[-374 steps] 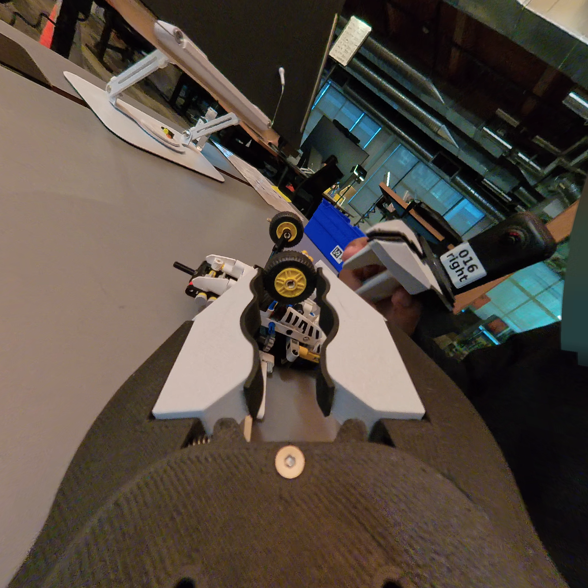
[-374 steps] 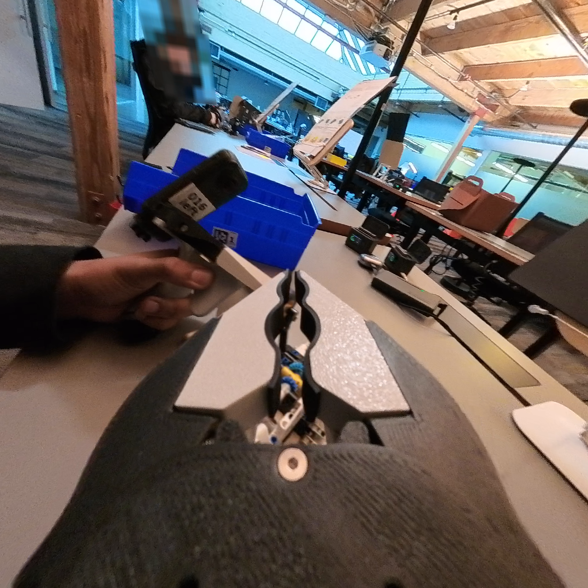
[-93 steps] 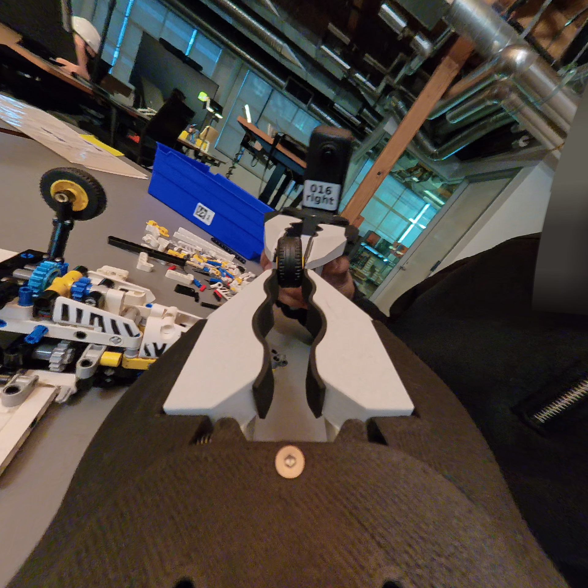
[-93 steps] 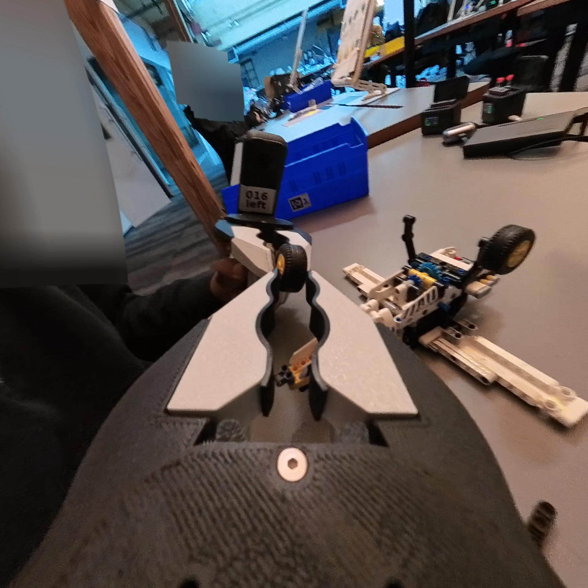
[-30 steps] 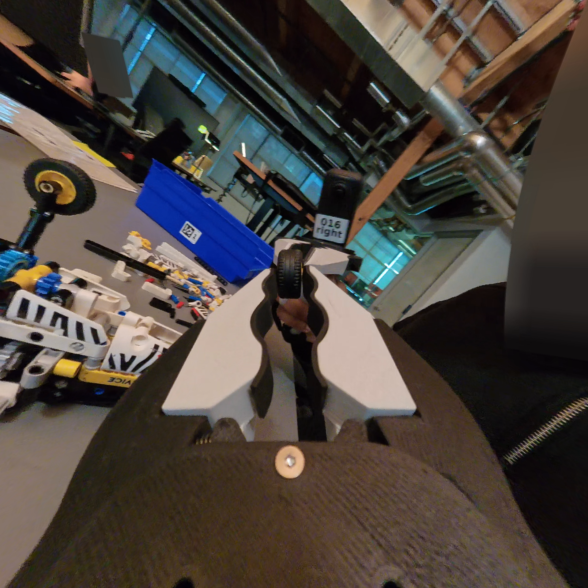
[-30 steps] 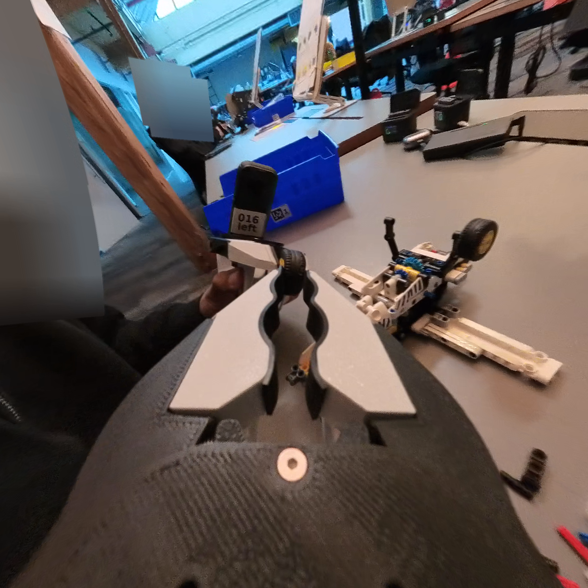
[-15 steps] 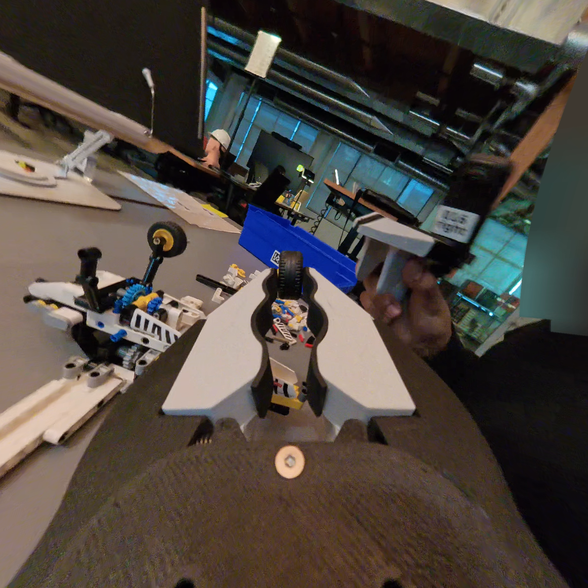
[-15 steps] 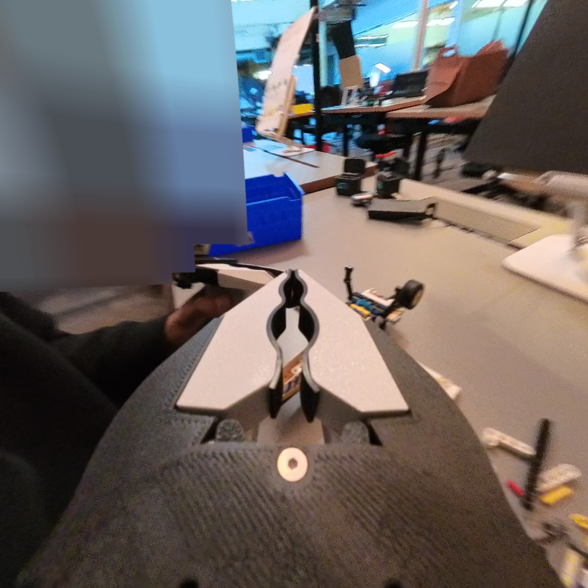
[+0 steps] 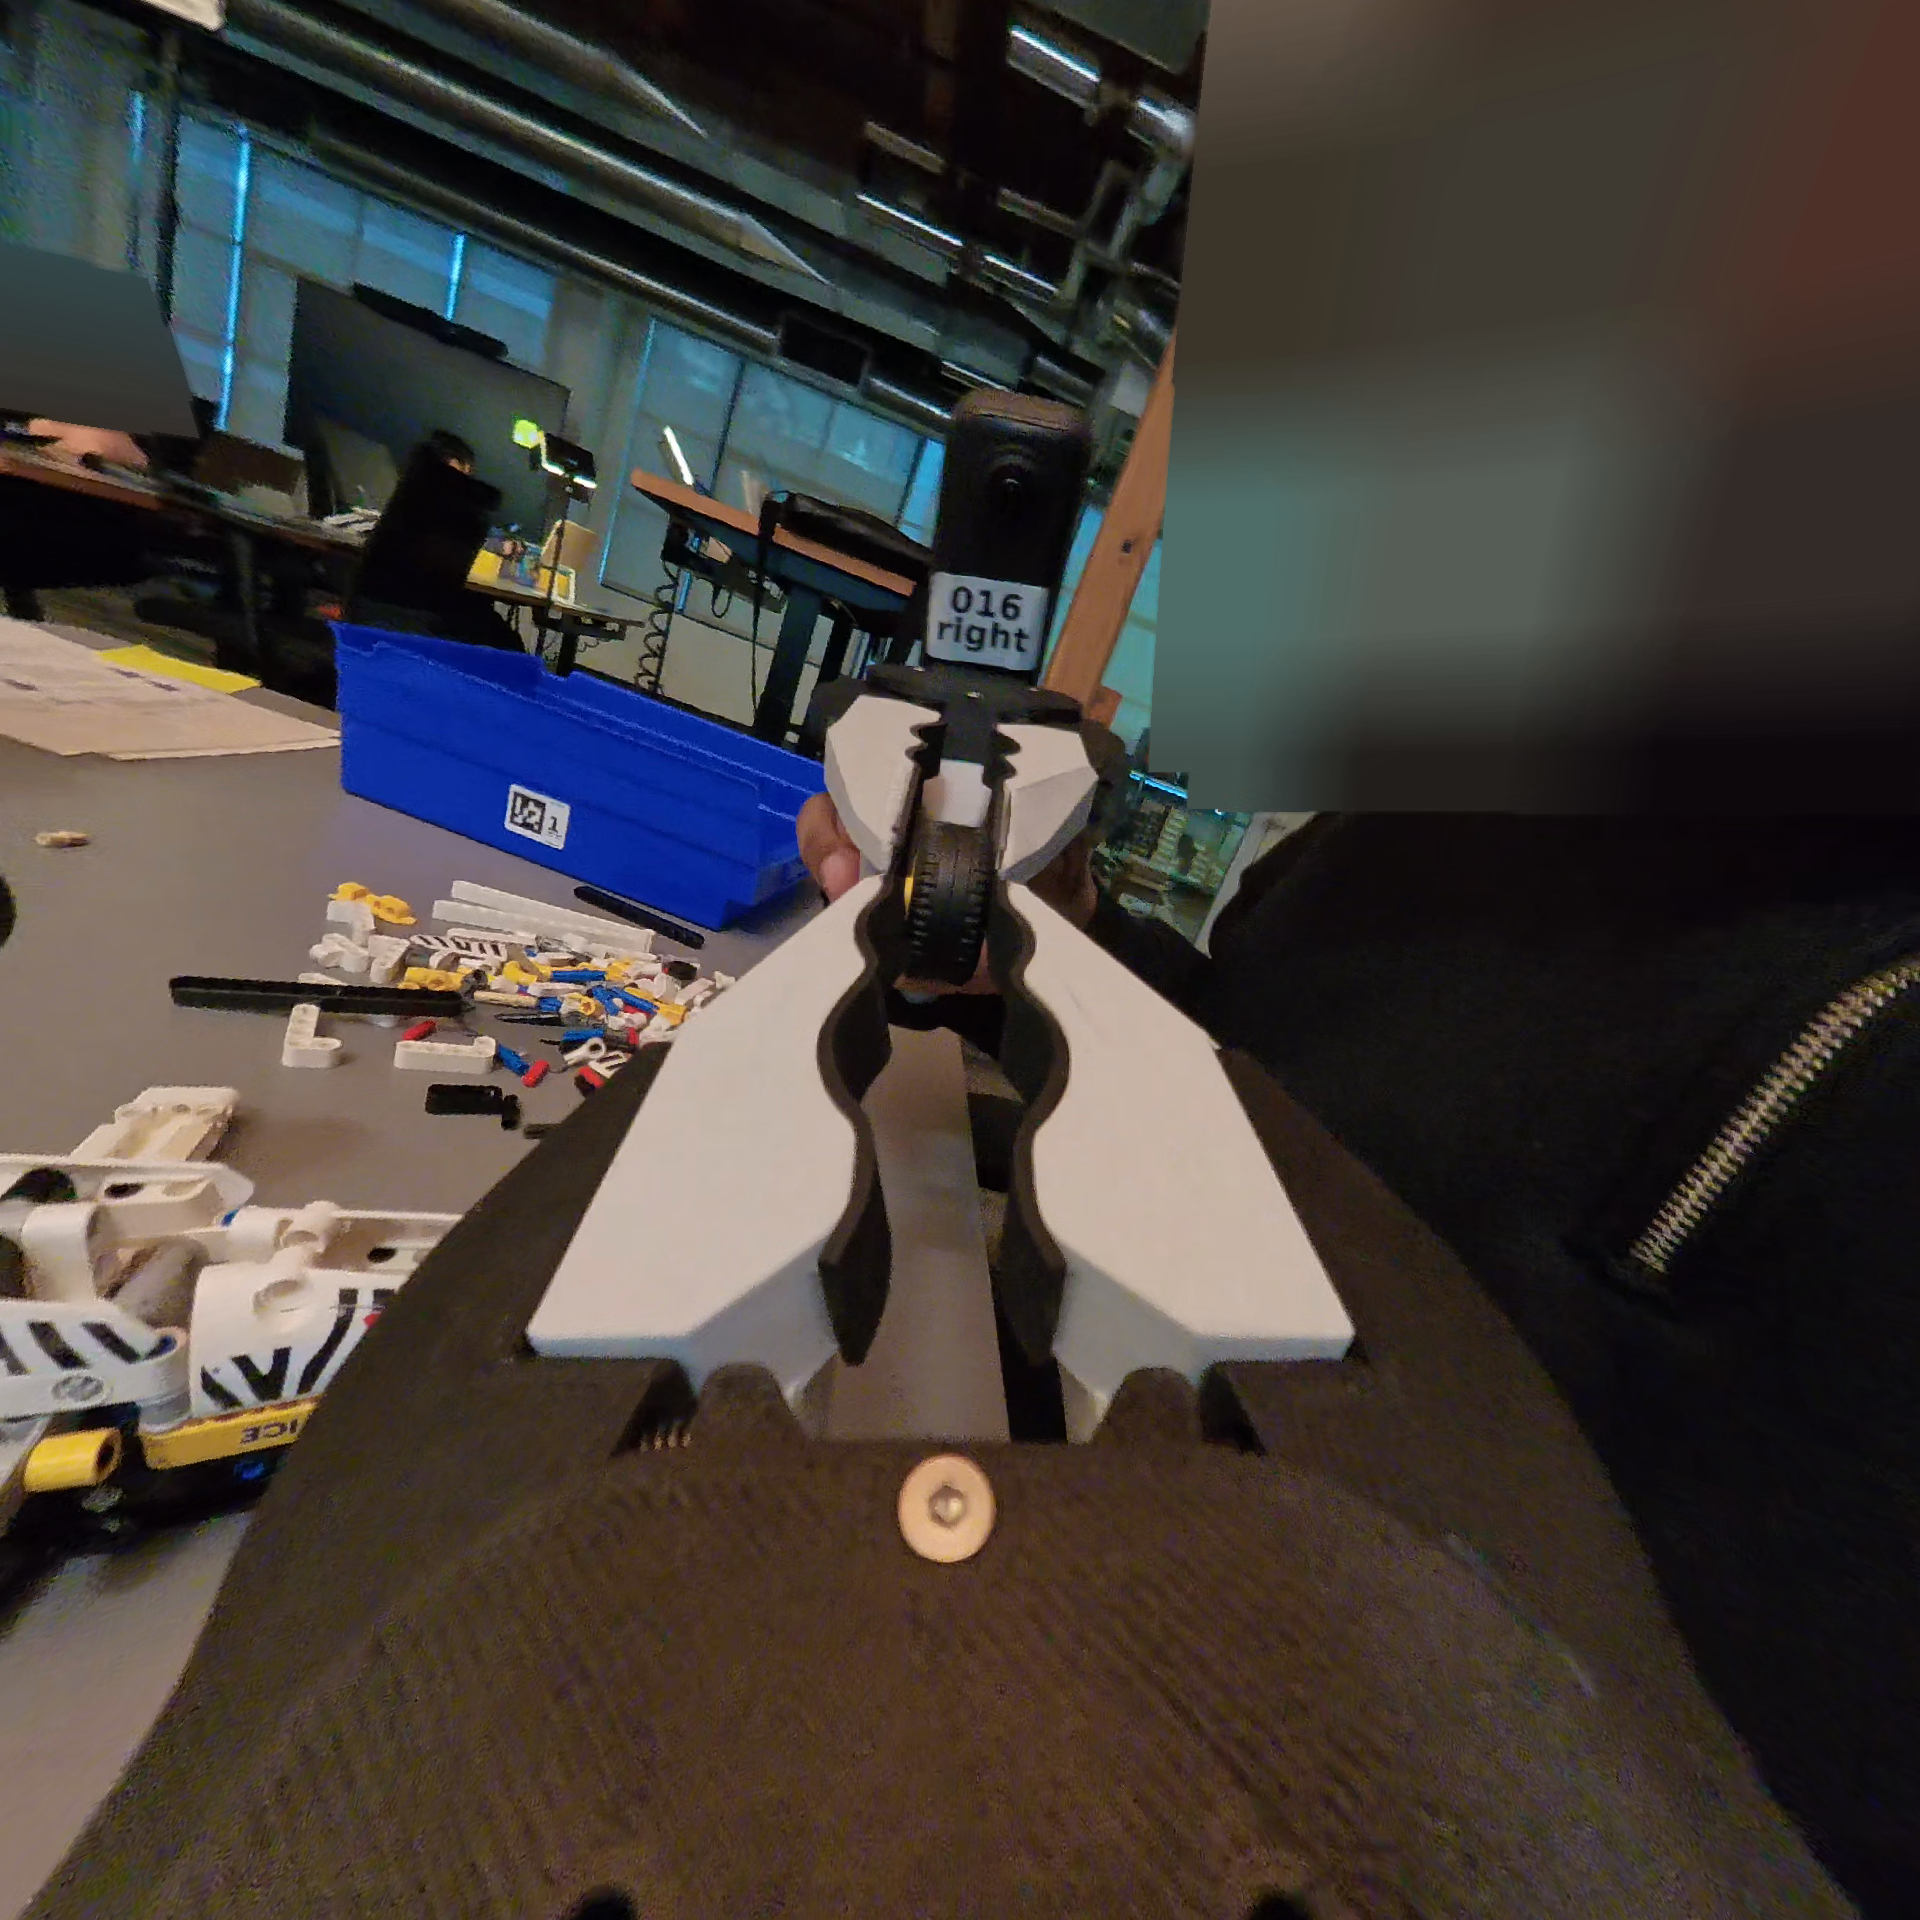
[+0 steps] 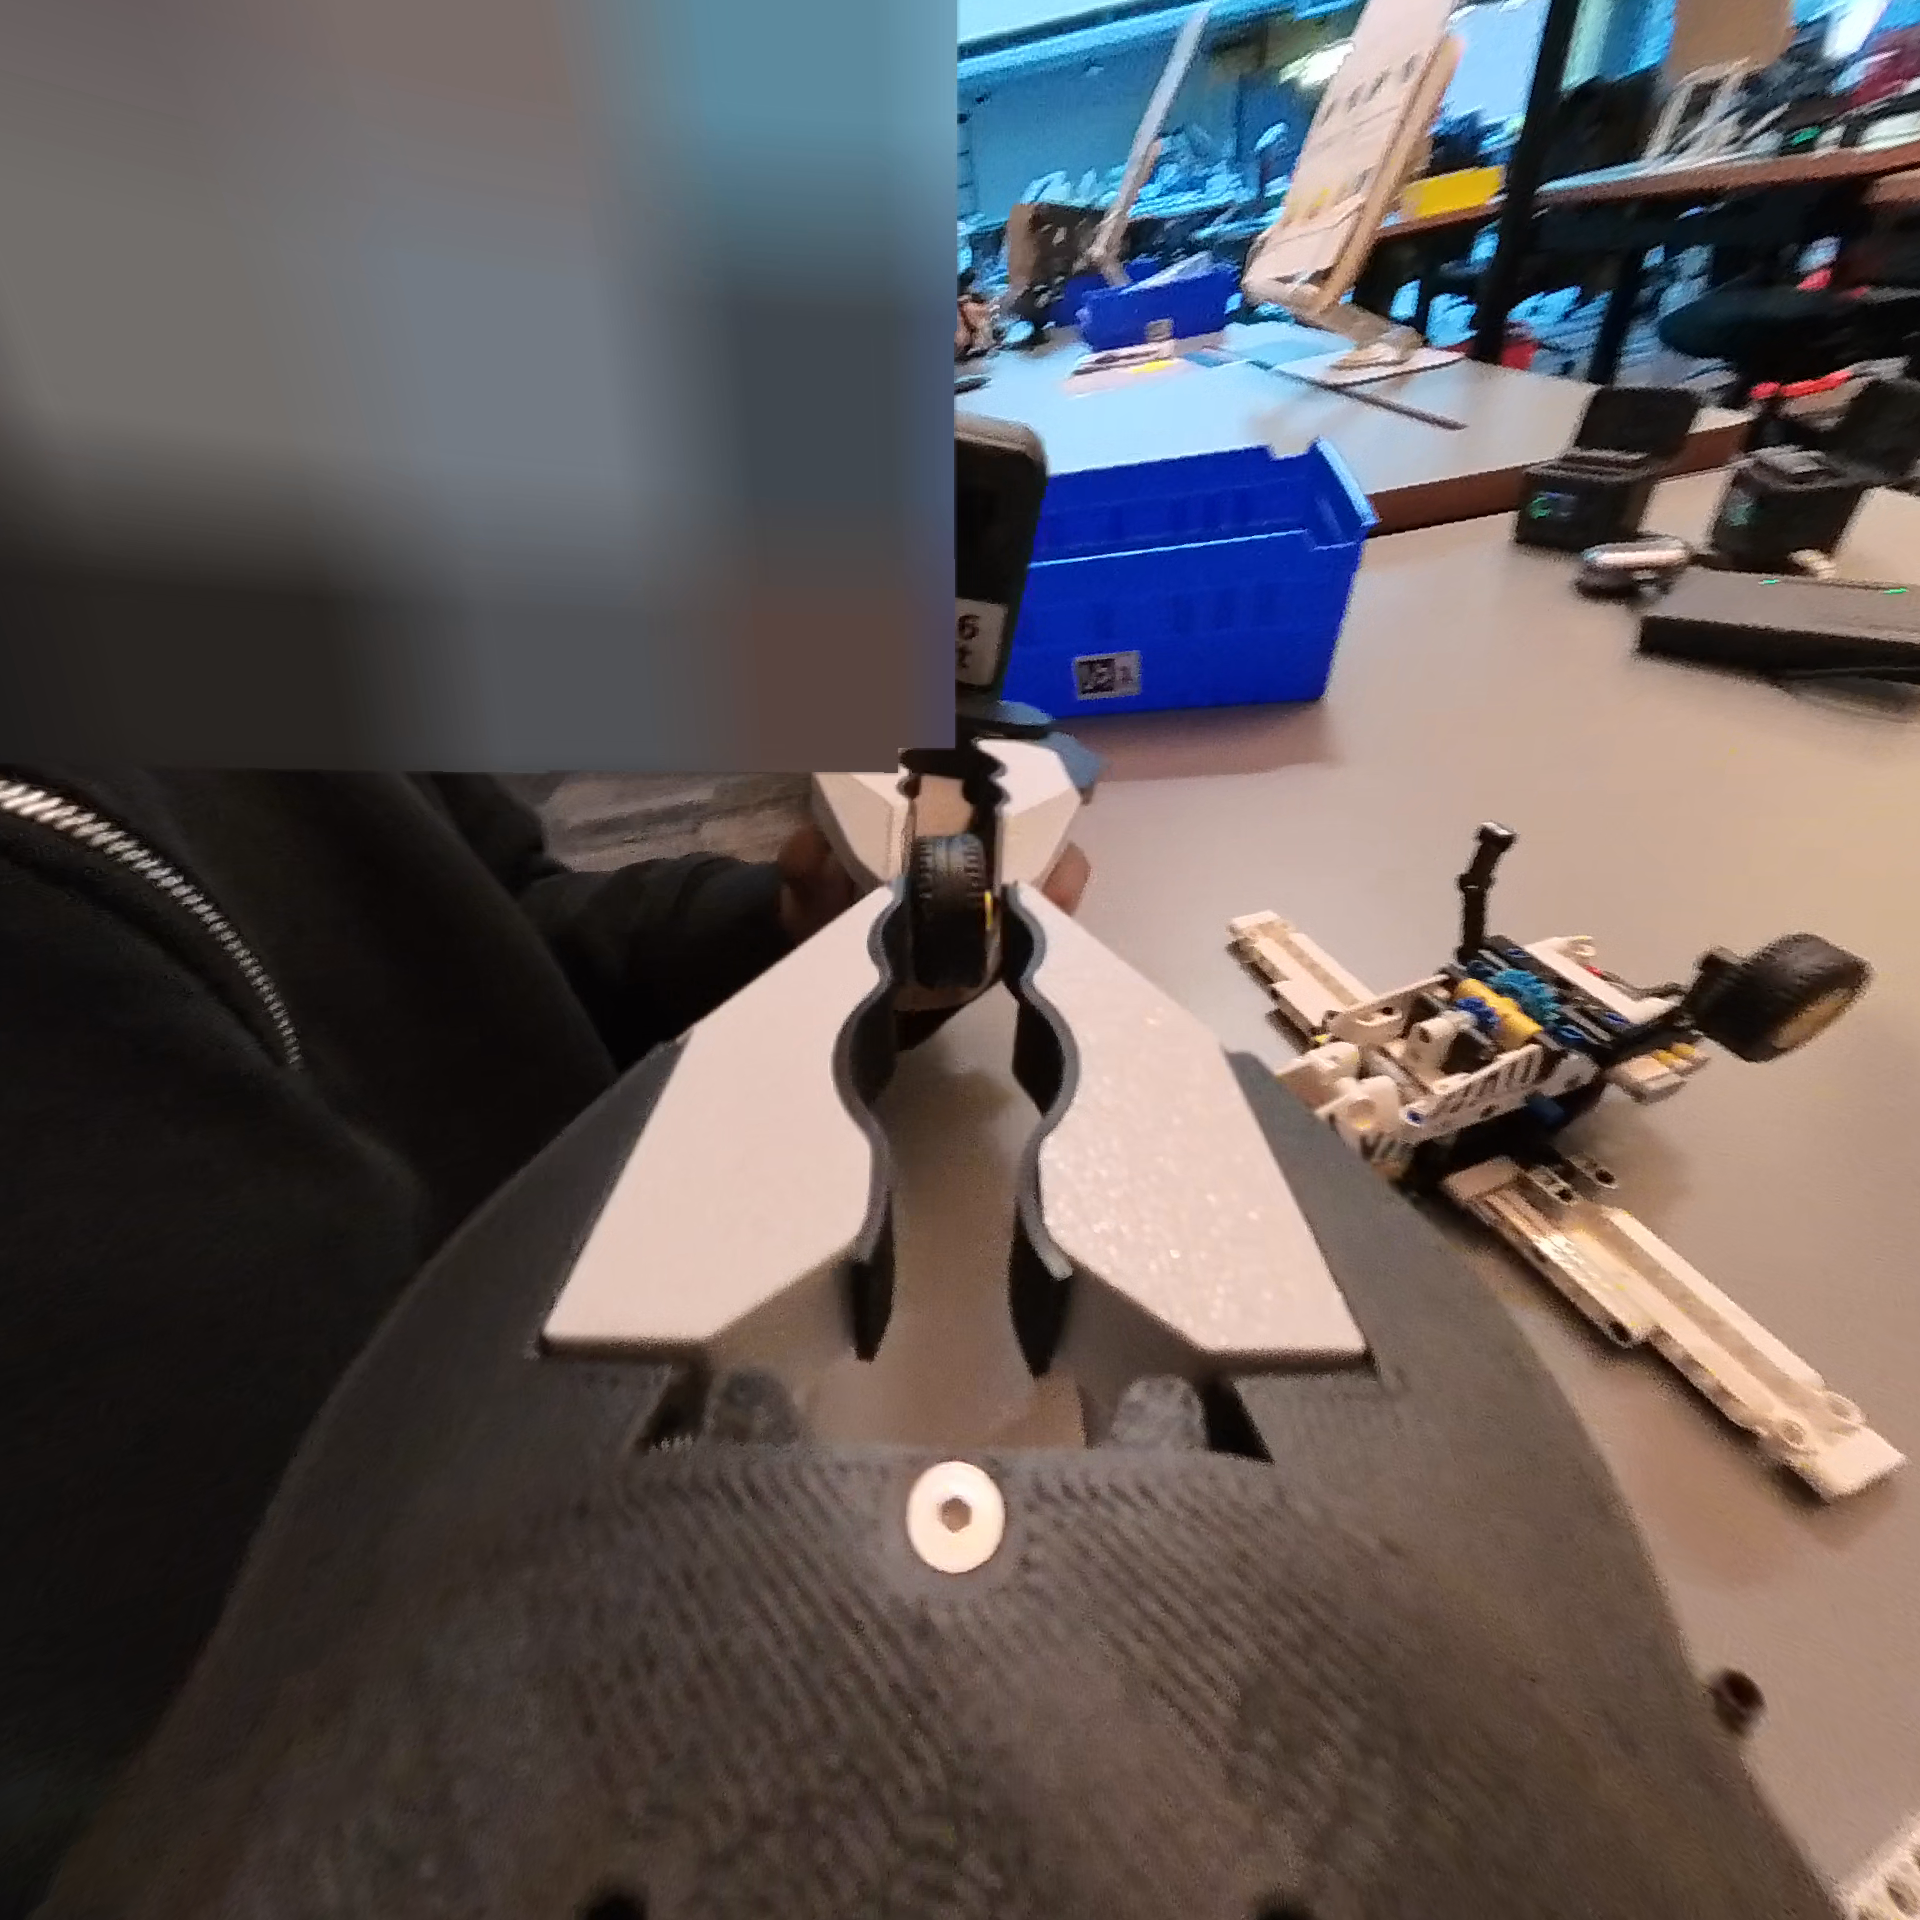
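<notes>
Black zipped jacket (image 9: 1621,1091), grey wedge jaws with black pads.

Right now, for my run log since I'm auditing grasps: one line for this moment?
left tongs: shut on black wheel | right tongs: tips around same wheel, contact unclear | table: part-built model, loose parts, blue bin

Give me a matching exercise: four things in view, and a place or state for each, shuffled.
1 small black rubber wheel with yellow hub
2 blue plastic bin
3 pile of loose plastic bricks
4 half-built white toy vehicle

A scattered before the bin
B raised off the grey table
C carries its own mounted wheel
D bears a sticker

Pairs: 1B, 2D, 3A, 4C
</notes>
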A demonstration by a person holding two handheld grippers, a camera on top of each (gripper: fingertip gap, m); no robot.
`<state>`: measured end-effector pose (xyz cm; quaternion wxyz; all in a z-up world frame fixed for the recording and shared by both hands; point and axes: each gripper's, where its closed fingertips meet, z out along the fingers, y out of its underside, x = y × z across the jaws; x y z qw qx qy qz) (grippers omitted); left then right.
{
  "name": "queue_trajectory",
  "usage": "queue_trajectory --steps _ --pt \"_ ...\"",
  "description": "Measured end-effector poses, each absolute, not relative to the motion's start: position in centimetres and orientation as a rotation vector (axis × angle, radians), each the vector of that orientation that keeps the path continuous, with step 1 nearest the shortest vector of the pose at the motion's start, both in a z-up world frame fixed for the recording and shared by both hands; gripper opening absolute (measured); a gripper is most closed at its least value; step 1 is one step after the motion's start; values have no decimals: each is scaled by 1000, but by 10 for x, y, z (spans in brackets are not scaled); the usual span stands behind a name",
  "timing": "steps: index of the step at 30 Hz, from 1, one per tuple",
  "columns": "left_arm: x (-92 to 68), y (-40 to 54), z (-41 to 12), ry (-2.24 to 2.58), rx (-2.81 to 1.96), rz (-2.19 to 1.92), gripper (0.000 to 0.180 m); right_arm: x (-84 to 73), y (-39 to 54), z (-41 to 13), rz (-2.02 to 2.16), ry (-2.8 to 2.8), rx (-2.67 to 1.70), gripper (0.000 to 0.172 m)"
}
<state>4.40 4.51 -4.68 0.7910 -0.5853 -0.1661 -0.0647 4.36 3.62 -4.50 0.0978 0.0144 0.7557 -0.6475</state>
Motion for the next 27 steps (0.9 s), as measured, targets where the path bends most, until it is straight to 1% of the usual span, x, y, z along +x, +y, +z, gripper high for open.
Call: queue_trajectory --steps 1,4,9,14,18,23,27 --pt "47 47 -47 -334 -1271 -133 11 48 38 -45 -1897 2223 15 12" --pt "49 51 -48 -324 -1305 -94 11 47 41 -45 -1930 2278 -20 12" --pt "37 50 -35 -408 -1196 -48 12 34 44 -30 -2284 2575 -112 9" --pt "23 54 -44 -602 -1087 -48 13 21 49 -41 -2289 2686 -68 7" --pt "15 54 -57 -737 -1083 -2 13 15 50 -52 -2273 2915 -159 5" --pt "13 55 -54 -766 -1180 225 12 13 52 -48 -2308 2781 -63 5" --pt "12 60 -59 -799 -1225 225 13 11 57 -53 -2294 2674 29 5"
